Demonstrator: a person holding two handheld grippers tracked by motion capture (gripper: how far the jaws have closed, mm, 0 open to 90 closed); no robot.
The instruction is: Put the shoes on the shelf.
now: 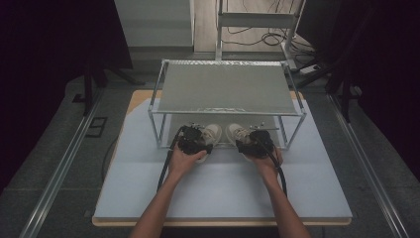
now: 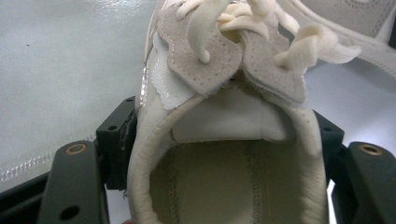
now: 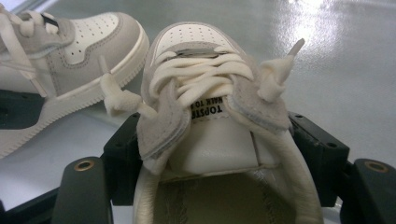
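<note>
Left gripper (image 1: 194,140) and right gripper (image 1: 255,141), jaws closed on soft, light sneakers (image 2: 224,154) (image 3: 215,140) at padded collars, toes toward 12 o'clock.

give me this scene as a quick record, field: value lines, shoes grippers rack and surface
left gripper: shut on left shoe, jaws pressed against the sides of its collar
right gripper: shut on right shoe, same hold at the collar
left shoe: cream and grey sneaker, laced, toe pointing away from the person
right shoe: matching sneaker, printed tongue label partly readable
shoe spacing: side by side, a gap between them
rack: metal-framed shelf, shoes at its front edge under the shelf level
surface: pale mat on the table
hands: one on each gripper
</note>
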